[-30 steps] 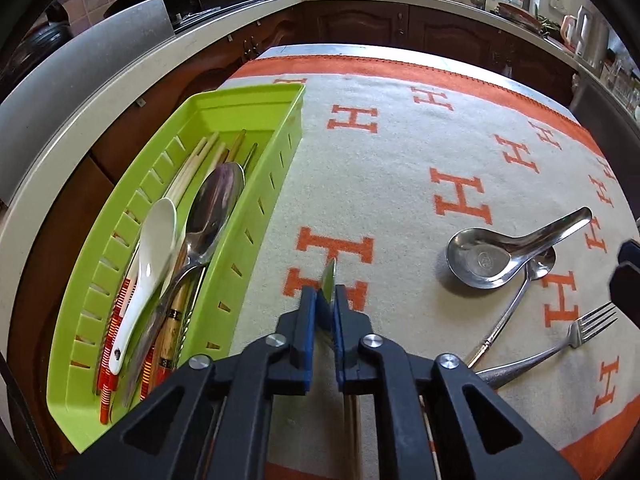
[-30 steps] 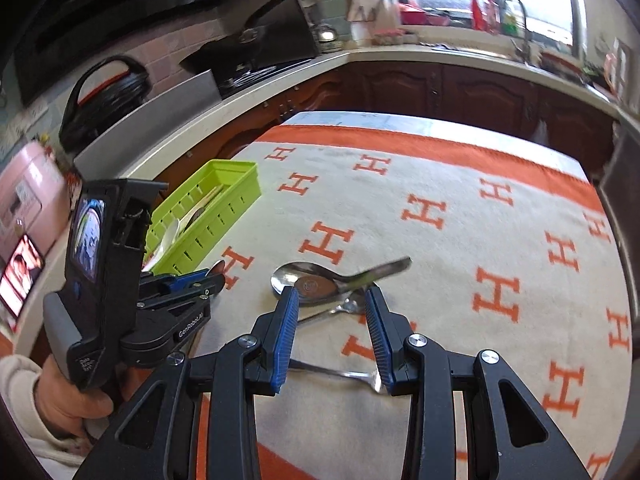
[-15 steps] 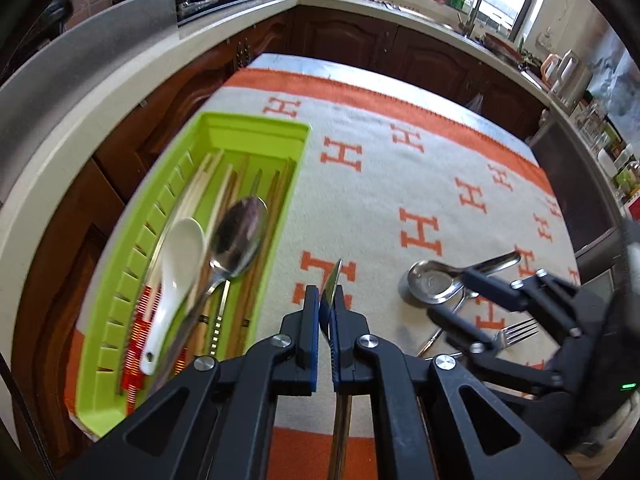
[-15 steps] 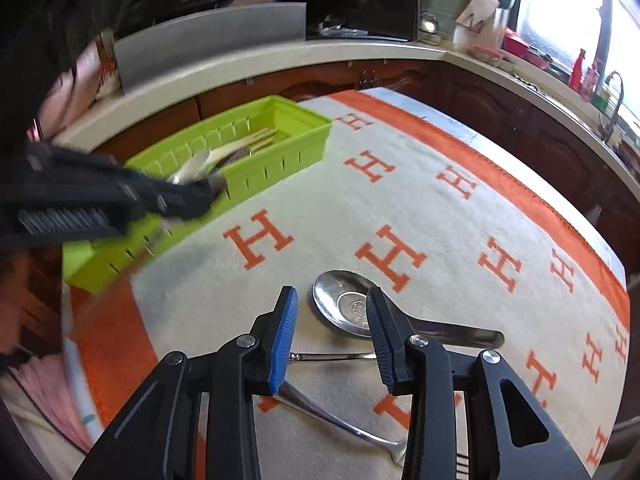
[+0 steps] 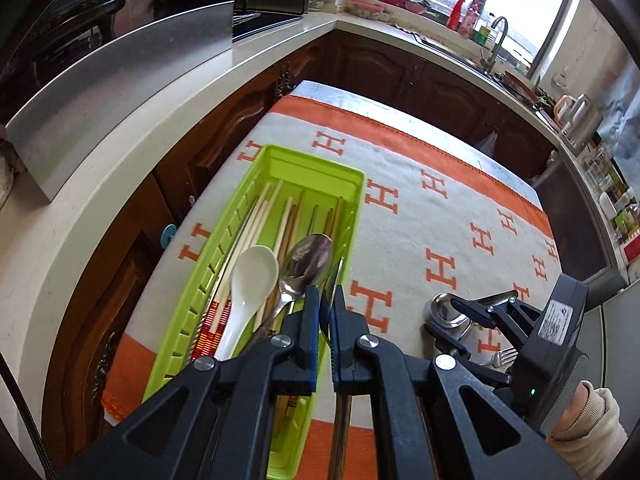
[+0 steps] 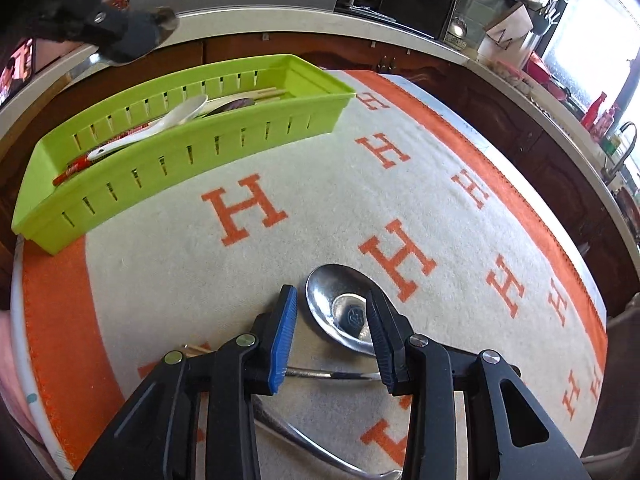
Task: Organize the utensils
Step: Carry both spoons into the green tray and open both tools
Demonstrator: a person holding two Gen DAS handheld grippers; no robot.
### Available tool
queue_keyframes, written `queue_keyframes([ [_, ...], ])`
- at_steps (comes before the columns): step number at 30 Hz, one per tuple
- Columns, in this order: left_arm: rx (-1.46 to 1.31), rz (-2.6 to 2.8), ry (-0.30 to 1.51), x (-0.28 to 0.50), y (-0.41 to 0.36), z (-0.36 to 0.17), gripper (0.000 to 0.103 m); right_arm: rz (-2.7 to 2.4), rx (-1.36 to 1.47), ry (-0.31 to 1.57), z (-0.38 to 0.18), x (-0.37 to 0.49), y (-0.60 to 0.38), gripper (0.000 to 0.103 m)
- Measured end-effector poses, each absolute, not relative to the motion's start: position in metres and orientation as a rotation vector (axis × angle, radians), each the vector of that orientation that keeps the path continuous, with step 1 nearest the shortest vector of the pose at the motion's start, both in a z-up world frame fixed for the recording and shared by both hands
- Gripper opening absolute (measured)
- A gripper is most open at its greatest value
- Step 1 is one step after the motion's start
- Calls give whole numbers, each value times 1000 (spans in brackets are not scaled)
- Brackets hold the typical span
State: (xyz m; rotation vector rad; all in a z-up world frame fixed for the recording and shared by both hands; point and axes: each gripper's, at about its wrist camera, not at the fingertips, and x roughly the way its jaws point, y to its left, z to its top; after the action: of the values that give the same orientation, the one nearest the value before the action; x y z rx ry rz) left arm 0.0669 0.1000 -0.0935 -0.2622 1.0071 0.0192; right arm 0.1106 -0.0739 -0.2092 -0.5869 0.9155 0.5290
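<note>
two grippers work over the orange-lettered cloth [image 6: 320, 200]. left gripper [image 5: 328, 316] is clamped on a thin metal utensil [image 5: 335, 280], probably a knife, held above the near edge of the green tray [image 5: 256, 200] holding chopsticks [image 5: 264, 216], a white spoon [image 5: 250, 280] and a steel spoon [image 5: 310, 256]. right gripper [image 6: 332, 328] stands apart, jaws straddling a metal soup spoon [image 6: 340, 304] lying on the cloth.

Pretty standard kitchen: pale countertop [image 5: 132, 132] wraps the room over dark wood cabinets [image 5: 384, 76]. Bright window [image 5: 516, 8] at the upper right above a sink faucet [image 5: 496, 36]. The table [image 5: 316, 87] wears an orange-and-cream H-pattern cloth [image 5: 440, 216].
</note>
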Motion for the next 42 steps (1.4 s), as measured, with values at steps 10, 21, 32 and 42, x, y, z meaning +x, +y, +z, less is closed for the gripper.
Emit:
queue_keyframes([
  [10,-274,44,1005,62,120,-94,3,451,-378,980,-190,140,-84,4],
  [21,-157,74,983,64,129,-94,3,406,254,1091,-130,156,-122,2],
  [32,-29,22,993,74,127,-118,4,503,565,1095,-71,144,-82,2],
  [42,-265,135,899,65,188,-104,20,501,759,1156,-80,156,-26,2],
])
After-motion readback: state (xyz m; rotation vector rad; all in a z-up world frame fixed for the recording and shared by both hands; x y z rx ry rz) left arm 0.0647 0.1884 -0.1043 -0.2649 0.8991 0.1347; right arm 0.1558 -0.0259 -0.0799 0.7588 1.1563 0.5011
